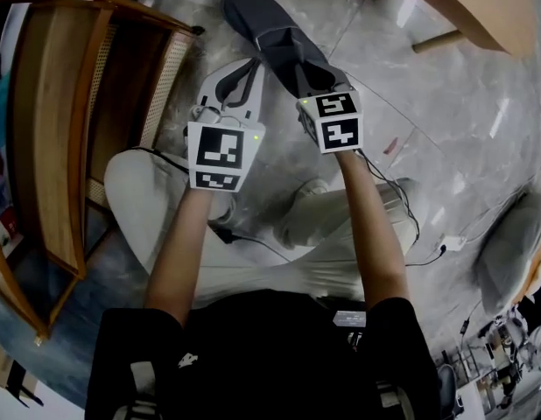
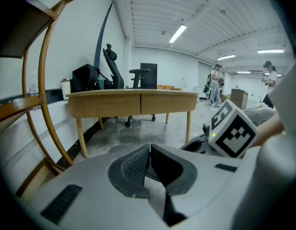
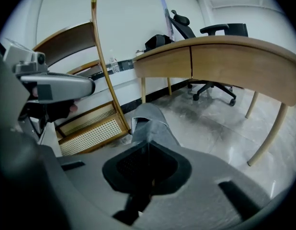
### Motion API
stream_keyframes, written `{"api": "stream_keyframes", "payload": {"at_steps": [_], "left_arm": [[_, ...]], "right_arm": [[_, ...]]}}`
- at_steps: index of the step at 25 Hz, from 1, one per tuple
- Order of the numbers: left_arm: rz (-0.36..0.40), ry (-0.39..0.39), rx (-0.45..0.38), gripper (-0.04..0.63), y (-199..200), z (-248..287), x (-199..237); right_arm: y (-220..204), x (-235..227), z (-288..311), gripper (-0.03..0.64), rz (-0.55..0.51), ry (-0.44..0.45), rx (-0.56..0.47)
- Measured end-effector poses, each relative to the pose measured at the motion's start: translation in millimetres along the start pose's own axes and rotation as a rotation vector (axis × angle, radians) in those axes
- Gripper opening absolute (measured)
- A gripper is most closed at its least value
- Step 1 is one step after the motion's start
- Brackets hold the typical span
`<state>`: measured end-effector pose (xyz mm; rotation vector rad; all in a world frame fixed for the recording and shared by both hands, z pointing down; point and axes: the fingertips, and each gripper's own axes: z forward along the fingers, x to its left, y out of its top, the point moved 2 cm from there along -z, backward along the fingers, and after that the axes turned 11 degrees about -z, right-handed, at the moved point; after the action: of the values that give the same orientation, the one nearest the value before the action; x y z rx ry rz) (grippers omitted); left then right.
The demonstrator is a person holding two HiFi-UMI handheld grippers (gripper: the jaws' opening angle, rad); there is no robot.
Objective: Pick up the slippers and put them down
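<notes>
A dark grey slipper [image 1: 272,35] hangs over the marble floor, toe pointing away from me. My right gripper [image 1: 316,86] is shut on its near end. In the right gripper view the slipper [image 3: 149,122] sticks out past the closed pads of that gripper [image 3: 148,164]. To its left, my left gripper [image 1: 250,66] is beside the slipper without touching it. In the left gripper view its pads [image 2: 138,164] meet at the tips and hold nothing. I see no second slipper in any view.
A wooden chair [image 1: 69,129] with a cane seat stands close on the left. A curved wooden table [image 1: 481,7] is at the upper right. My legs in light trousers [image 1: 340,217], cables [image 1: 428,243] and a grey rounded object [image 1: 511,248] lie below and right.
</notes>
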<state>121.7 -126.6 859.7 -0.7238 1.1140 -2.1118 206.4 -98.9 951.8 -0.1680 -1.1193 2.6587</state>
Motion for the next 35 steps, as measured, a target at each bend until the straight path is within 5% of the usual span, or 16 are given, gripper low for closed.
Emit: {"api": "stream_keyframes", "payload": {"at_steps": [17, 35], "left_arm": [[-0.077, 0.075, 0.021, 0.012, -66.9, 27.0, 33.6], [-0.190, 0.067, 0.198, 0.012, -140.4, 52.0, 38.9]], "right_arm": [[-63.5, 10.8, 62.3, 0.005, -0.032, 0.059, 0.069], [-129.8, 15.5, 99.5, 0.006, -0.019, 0.103, 0.238]]}}
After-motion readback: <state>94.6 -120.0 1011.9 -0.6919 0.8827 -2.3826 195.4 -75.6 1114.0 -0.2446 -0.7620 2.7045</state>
